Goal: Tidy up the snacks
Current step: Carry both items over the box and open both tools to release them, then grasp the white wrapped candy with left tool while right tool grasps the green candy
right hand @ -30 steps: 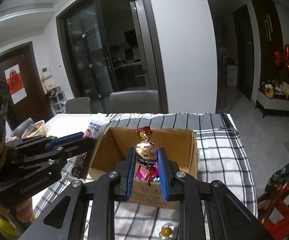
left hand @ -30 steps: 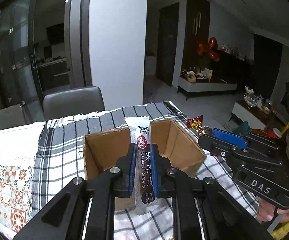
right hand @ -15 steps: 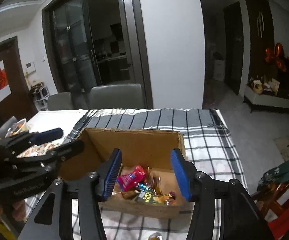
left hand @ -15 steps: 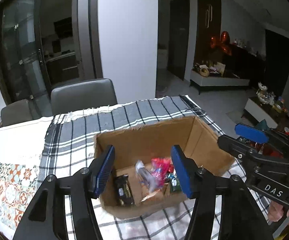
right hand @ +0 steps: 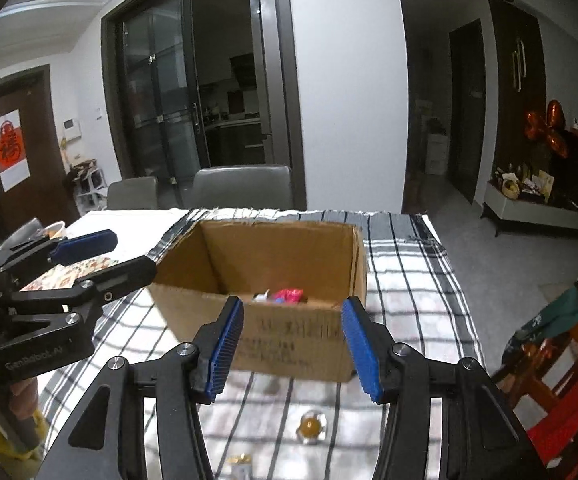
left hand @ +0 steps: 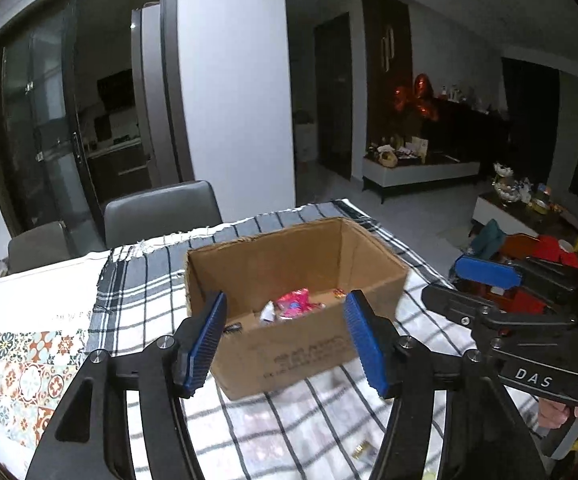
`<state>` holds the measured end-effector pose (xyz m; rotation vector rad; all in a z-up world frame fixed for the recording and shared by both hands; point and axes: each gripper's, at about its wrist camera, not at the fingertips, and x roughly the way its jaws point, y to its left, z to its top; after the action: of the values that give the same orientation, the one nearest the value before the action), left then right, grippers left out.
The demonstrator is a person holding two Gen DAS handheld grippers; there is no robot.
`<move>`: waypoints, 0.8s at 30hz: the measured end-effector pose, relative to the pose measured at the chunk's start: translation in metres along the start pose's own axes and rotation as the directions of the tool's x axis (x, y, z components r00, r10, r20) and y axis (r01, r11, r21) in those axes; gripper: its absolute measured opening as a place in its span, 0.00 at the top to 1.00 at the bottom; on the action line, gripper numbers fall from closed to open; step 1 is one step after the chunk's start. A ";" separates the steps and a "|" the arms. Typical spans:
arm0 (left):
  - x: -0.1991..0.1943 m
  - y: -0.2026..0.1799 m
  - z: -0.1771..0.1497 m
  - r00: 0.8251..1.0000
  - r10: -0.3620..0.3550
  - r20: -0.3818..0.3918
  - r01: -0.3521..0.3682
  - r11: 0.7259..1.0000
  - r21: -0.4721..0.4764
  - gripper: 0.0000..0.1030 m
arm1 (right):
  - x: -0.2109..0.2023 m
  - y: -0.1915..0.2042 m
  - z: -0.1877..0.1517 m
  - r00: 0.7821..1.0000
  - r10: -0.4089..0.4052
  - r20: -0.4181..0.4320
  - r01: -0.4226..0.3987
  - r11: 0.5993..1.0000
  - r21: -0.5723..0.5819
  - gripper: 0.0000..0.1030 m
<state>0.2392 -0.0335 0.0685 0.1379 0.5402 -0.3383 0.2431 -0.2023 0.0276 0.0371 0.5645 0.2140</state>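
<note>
With both grippers spread wide and empty, we hold the left gripper [left hand: 285,338] and right gripper [right hand: 293,346] before the cardboard box [left hand: 289,276] containing snacks [left hand: 295,306]

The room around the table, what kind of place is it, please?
Most likely a home dining area: a table with a checked tablecloth, grey dining chairs, and glass sliding doors that seem to open onto a kitchen. A cardboard box of snacks sits on the cloth.

Matt brown cardboard box [left hand: 313,344] on woven checked cloth [left hand: 145,292]; glossy foil-wrapped candy [right hand: 310,427] lies nearby.
</note>
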 end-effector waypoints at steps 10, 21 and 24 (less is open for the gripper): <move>-0.034 -0.027 -0.038 1.000 -0.023 -0.007 0.023 0.999 0.030 0.41 | -0.031 0.006 -0.049 0.999 0.031 -0.042 -0.031 0.999 0.010 0.49; -0.026 -0.045 -0.093 0.987 -0.066 -0.145 0.071 0.997 0.030 0.41 | -0.034 0.008 -0.111 0.983 0.048 -0.177 -0.043 0.999 0.033 0.49; -0.021 -0.046 -0.106 0.978 -0.092 -0.186 0.093 0.996 -0.002 0.41 | -0.029 0.008 -0.129 0.973 0.056 -0.223 -0.044 0.997 0.055 0.50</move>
<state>0.1557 -0.0481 -0.0123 0.1517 0.7316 -0.4202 0.1486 -0.2036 -0.0651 0.0762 0.7950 0.2549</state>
